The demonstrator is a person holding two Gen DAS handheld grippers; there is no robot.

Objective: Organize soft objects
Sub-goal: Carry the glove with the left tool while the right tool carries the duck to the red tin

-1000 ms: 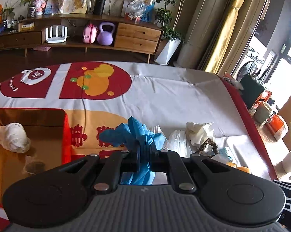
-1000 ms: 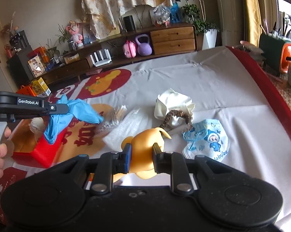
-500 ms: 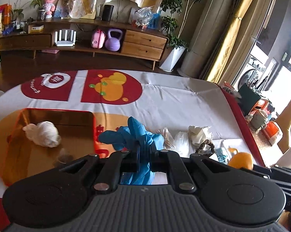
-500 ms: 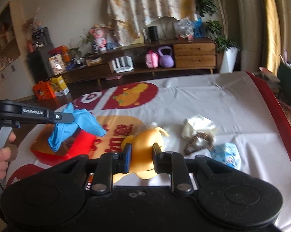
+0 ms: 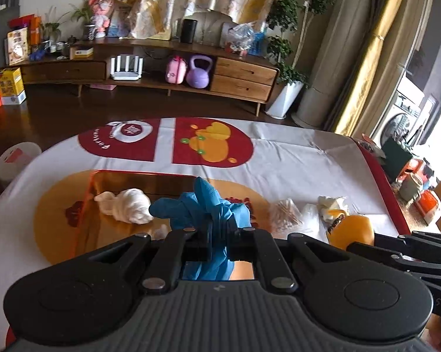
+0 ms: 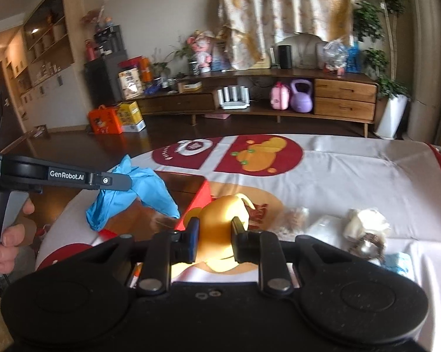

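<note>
My left gripper (image 5: pixel 217 231) is shut on a blue rubber glove (image 5: pixel 203 205) and holds it above the red tray (image 5: pixel 109 176). The glove also shows in the right wrist view (image 6: pixel 132 196), hanging from the left gripper (image 6: pixel 126 180). A white soft bundle (image 5: pixel 126 208) lies in the tray. My right gripper (image 6: pixel 213 228) is shut on a yellow soft toy (image 6: pixel 220 220), held in the air beside the tray's right edge (image 6: pixel 201 196). The toy shows in the left wrist view (image 5: pixel 352 231) too.
On the white cloth (image 5: pixel 293 164) to the right lie a clear plastic bag (image 6: pixel 323 223), a cream cloth (image 6: pixel 364 223) with a brown ring (image 6: pixel 367 246), and a light blue printed cloth (image 6: pixel 399 264). The table's red edge (image 5: pixel 378 182) runs along the right.
Both grippers have moved left with their loads. The glove now hangs over the tray and the yellow toy has come up close to the tray's right edge.
</note>
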